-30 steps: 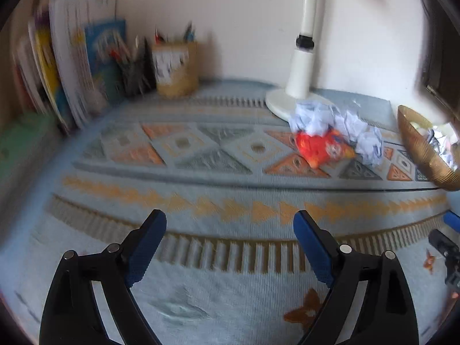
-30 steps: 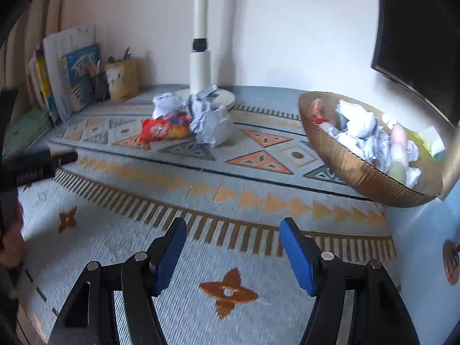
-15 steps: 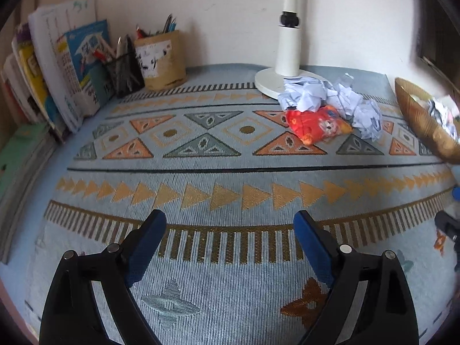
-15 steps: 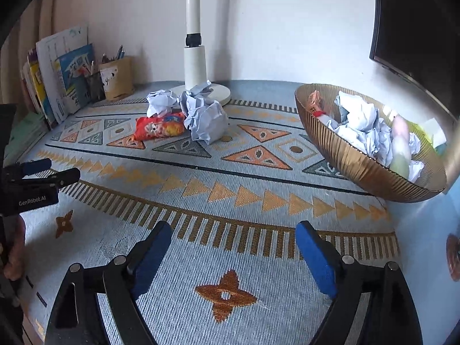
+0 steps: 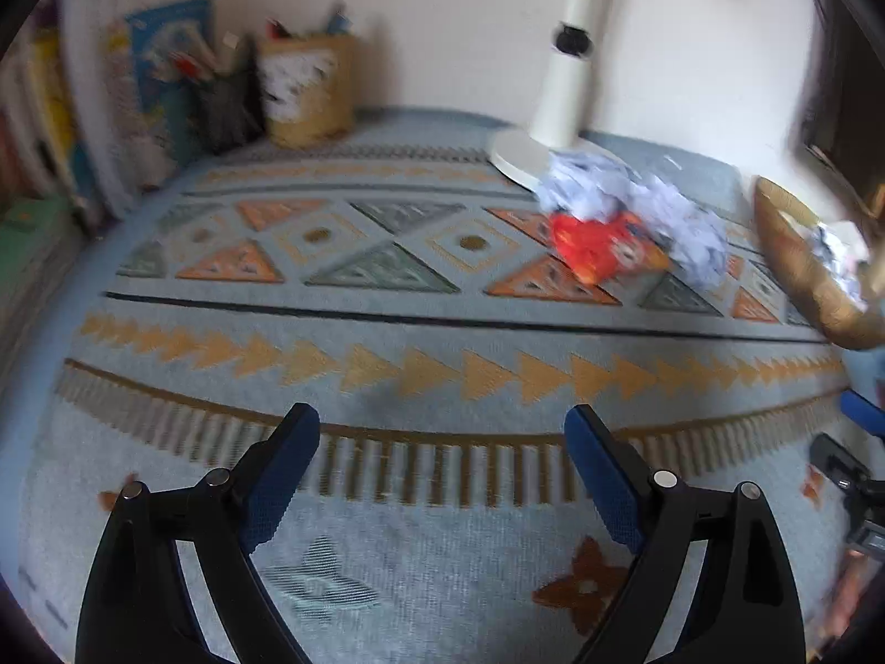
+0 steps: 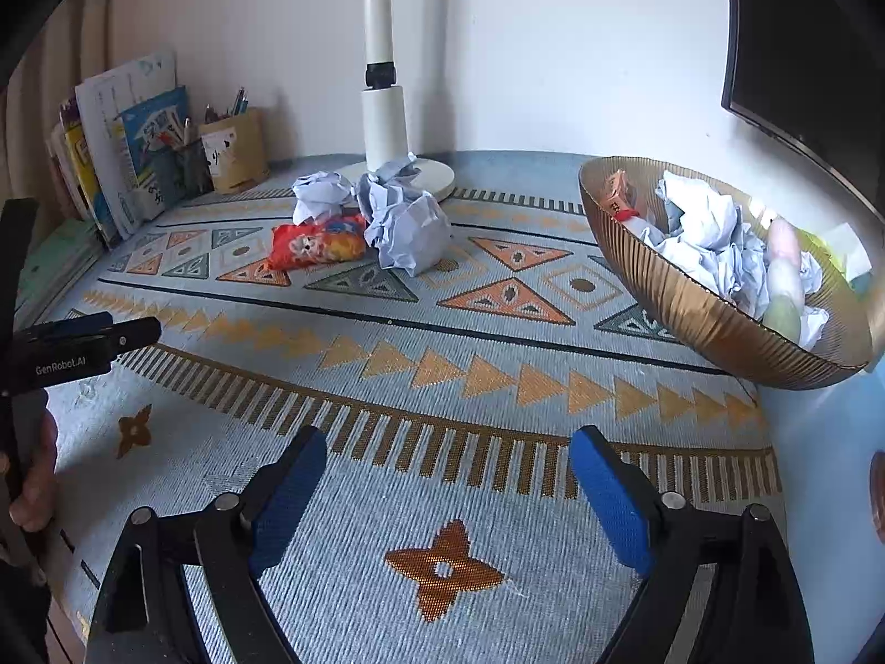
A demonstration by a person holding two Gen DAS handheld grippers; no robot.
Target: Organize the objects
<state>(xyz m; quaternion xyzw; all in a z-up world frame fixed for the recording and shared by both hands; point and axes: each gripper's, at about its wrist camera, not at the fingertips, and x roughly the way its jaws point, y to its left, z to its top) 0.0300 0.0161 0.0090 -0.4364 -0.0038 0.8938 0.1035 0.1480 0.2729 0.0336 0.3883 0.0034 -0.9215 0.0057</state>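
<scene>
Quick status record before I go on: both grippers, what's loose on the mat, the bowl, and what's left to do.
left gripper: open, empty
right gripper: open, empty; jaws have just been opening
loose on mat: red snack packet, two crumpled paper balls beside lamp base
gold bowl: right side, holds crumpled paper and other small items
remaining: packet and both paper balls not yet in bowl

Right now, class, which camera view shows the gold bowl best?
The right wrist view: the gold bowl appears sharp and nearly whole, with crumpled paper visible inside. The left wrist view is blurred and shows only part of it at the right edge.
</scene>
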